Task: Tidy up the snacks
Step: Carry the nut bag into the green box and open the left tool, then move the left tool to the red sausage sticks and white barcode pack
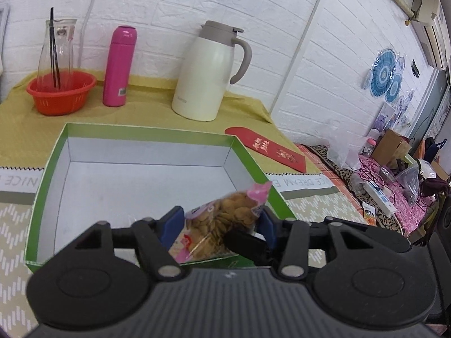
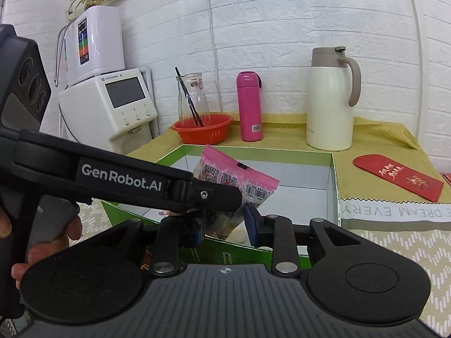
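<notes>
**Snack bag held over the green box by both grippers**

The left gripper (image 1: pixel 218 224) has a snack bag (image 1: pixel 222 219) of round biscuits between its blue pads (image 1: pixel 172 222), over the near rim of the green box (image 1: pixel 48 186). The left pad seems to meet the bag's edge; whether both pads press it is hard to tell, so the hold may be loose. One finger of the other gripper crosses just in front of the right pad.

From the right wrist, the right gripper (image 2: pixel 225 226) has the same bag's lower end between its pads (image 2: pixel 251 225), and they look clamped on it, though the left gripper's finger (image 2: pixel 214 194) lies across and hides part of the contact. The bag's pink top (image 2: pixel 239 174) stands above that finger, tilted, ahead of the gripper and over the box (image 2: pixel 334 186) interior. A hand (image 2: pixel 42 242) grips the left tool's handle at the left.

Beyond the box stand a red basket (image 1: pixel 60 93), pink flask (image 1: pixel 119 66) and white jug (image 1: pixel 207 73); ahead to the right lies a red envelope (image 1: pixel 267 148).
</notes>
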A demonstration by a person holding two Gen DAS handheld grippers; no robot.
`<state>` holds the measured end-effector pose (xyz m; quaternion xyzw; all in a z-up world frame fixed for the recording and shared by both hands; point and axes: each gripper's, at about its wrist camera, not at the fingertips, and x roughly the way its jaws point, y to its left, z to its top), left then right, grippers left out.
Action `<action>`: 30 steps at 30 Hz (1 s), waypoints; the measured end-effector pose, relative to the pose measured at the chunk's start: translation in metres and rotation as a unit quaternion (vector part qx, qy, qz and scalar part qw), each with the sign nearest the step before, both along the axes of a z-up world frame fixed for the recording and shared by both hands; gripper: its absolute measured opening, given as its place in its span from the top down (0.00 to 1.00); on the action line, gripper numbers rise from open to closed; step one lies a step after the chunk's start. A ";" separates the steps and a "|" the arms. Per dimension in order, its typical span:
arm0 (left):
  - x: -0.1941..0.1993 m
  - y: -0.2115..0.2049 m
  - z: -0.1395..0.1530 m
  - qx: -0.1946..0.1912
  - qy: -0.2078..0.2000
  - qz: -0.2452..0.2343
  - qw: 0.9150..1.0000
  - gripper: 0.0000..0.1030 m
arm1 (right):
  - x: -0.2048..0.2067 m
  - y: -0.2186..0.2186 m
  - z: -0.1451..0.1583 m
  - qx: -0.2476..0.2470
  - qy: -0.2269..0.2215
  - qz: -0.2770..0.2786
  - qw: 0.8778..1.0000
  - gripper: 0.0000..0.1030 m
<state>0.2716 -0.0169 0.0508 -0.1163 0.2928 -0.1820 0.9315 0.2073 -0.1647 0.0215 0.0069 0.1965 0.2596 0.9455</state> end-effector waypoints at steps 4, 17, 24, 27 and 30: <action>-0.006 0.008 0.000 -0.008 -0.013 0.027 1.000 0.26 | -0.004 0.002 -0.006 -0.029 -0.020 -0.002 0.999 0.00; -0.033 0.014 0.000 0.045 -0.012 0.069 0.997 0.25 | -0.017 -0.014 -0.006 -0.026 0.002 -0.041 0.999 0.00; -0.083 0.017 0.027 0.052 -0.023 0.079 0.995 0.25 | -0.056 -0.033 0.027 0.001 0.025 -0.065 0.998 0.00; -0.110 0.018 0.032 0.057 -0.023 0.085 0.995 0.25 | -0.081 -0.042 0.036 0.007 0.027 -0.069 0.997 0.00; -0.139 0.019 0.031 0.059 -0.037 0.080 0.994 0.25 | -0.112 -0.051 0.039 0.010 0.022 -0.072 0.997 0.00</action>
